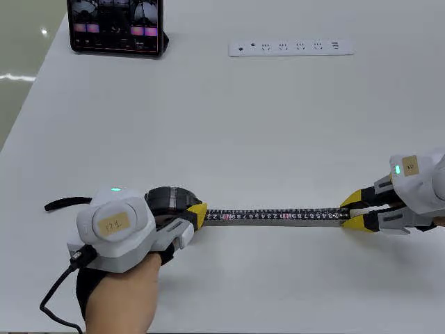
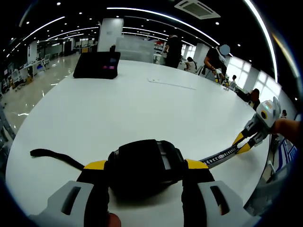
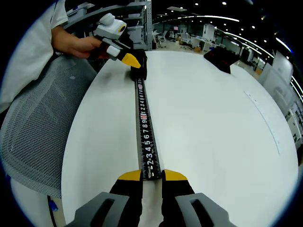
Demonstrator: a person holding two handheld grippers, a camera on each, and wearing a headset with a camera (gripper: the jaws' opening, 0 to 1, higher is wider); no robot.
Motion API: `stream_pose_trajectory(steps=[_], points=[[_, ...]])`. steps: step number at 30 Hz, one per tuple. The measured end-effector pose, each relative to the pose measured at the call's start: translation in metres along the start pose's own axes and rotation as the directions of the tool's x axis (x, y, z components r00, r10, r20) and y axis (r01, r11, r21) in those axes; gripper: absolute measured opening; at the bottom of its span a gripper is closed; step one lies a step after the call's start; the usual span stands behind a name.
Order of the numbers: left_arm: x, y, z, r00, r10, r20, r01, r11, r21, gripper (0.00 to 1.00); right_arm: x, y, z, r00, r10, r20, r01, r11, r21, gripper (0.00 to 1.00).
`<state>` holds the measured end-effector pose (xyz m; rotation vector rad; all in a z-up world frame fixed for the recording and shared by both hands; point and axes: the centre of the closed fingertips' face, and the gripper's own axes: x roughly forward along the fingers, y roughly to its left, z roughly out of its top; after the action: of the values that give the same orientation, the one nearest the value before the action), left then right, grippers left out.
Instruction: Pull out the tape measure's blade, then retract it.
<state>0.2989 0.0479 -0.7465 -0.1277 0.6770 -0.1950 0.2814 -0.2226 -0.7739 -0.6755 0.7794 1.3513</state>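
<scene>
- Black tape case [image 1: 167,200] sits on the white table [image 1: 243,125], near the front edge. It is clamped across its sides by the left gripper [image 1: 189,221]. A dark strap [image 1: 66,203] trails off behind it.
- Blade [image 3: 143,123] lies drawn out along the table, numbers up, from the case mouth to the right gripper [image 3: 151,176]. That gripper's yellow-tipped jaws are pinched on the blade's end.
- Handling (judged): the case is rigid and compact with probably some heft, and its broad flanks give a sure hold.
- Handling (judged): the blade is thin steel, stiff along its length but liable to kink if bent sideways. It is likely spring-loaded, so a sudden release could whip it home. Best hold is at the tip, guiding it back slowly.
- Surface: smooth and matt, and it looks low in friction. An unheld case would probably slide toward the pull.
- Room: a tablet [image 1: 116,26] and a power strip [image 1: 290,47] lie at the far side, well apart from the work. The left gripper view shows an open hall with strip lights and people standing beyond the table.
</scene>
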Motion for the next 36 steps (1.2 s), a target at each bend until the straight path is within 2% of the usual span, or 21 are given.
stream_pose_trajectory(steps=[10,13,26,36], points=[[0.0,0.0,-0.001,1.0,-0.004,-0.006,0.004,1.0,-0.006,0.57,0.0,0.0,0.0,1.0,0.0,-0.001,0.0,1.0,-0.001,0.11],[0.0,0.0,-0.001,0.9999,-0.01,-0.006,0.01,1.0,-0.01,0.57,-0.002,-0.001,0.007,0.9998,-0.004,0.021,0.004,1.0,0.013,0.11],[0.0,0.001,0.0,0.9995,-0.032,-0.005,0.032,0.999,-0.02,0.57,0.011,0.005,0.026,0.9986,0.026,0.047,-0.028,0.999,0.031,0.11],[-0.001,0.0,0.0,0.999,-0.044,-0.003,0.044,0.999,0.001,0.57,0.022,0.012,0.042,0.9953,0.046,0.085,-0.051,0.997,0.055,0.11]])
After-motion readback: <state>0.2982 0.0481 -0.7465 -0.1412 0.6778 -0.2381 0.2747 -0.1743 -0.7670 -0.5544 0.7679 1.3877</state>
